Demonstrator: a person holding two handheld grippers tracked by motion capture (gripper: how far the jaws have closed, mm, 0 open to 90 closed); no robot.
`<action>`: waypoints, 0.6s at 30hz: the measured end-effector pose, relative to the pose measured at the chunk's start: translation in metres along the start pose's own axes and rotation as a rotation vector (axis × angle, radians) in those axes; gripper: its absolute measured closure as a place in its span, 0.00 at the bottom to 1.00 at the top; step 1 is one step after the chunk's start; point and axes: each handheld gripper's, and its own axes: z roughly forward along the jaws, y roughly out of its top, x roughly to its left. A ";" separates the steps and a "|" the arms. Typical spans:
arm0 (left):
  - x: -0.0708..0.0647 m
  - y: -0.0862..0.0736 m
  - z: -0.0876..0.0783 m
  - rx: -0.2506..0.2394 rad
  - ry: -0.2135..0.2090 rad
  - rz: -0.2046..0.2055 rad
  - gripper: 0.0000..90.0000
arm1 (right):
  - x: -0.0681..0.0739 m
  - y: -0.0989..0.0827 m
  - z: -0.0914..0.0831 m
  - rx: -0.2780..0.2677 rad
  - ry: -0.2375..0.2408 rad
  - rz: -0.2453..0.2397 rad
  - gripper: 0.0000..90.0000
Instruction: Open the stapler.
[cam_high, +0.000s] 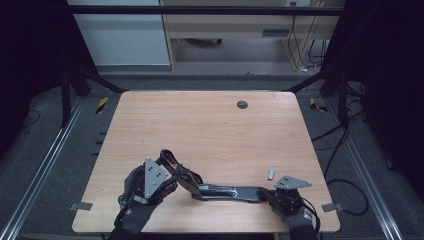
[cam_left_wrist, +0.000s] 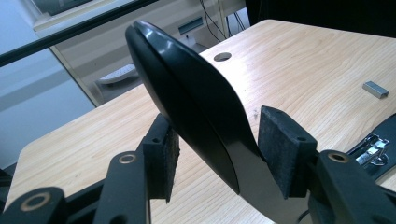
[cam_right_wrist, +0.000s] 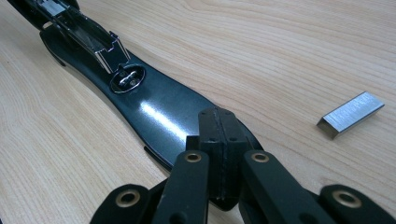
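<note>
High view, stage: we've got the stapler (cam_high: 220, 190) swung wide open on the table (cam_high: 210, 125), base flat, top arm tilted up at the left; we judge the opening done and the loading still ahead.
High view, staples: the staple strip (cam_high: 270, 174) lies loose, untouched, just beyond the right gripper (cam_high: 267, 195) and well apart from the left gripper (cam_high: 172, 172).
Left gripper view, fingers: our pads (cam_left_wrist: 285, 149) stand partly apart, one each side of the raised top arm (cam_left_wrist: 187, 98).
Left gripper view, grip: the left pad looks to brush the arm, the right pad shows a gap, so we're not clamping it.
Left gripper view, place: the arm rises up between the pads and leans away past them; the strip (cam_left_wrist: 375, 89) sits far off to the right.
Right gripper view, fingers: our pads (cam_right_wrist: 219, 135) are pressed fully together, nothing between them.
Right gripper view, place: the closed tips rest down on the near end of the base (cam_right_wrist: 154, 112), pinning it as far as we can tell.
Right gripper view, channel: the open metal magazine (cam_right_wrist: 88, 42) lies ahead of the tips, empty where we can see.
Right gripper view, staples: the strip (cam_right_wrist: 350, 114) is just right of the tips, apart from the base.
Left to do: pick up the strip, seat it in the magazine, close the arm.
</note>
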 end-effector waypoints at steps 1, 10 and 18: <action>0.001 -0.002 -0.001 -0.001 0.002 -0.004 0.53 | 0.000 0.000 0.000 -0.002 0.001 0.001 1.00; 0.006 -0.013 -0.005 -0.010 0.010 -0.039 0.51 | 0.000 0.001 0.000 0.003 0.001 -0.002 1.00; 0.012 -0.023 -0.008 -0.030 0.014 -0.065 0.49 | 0.001 0.001 0.001 0.006 -0.003 0.006 1.00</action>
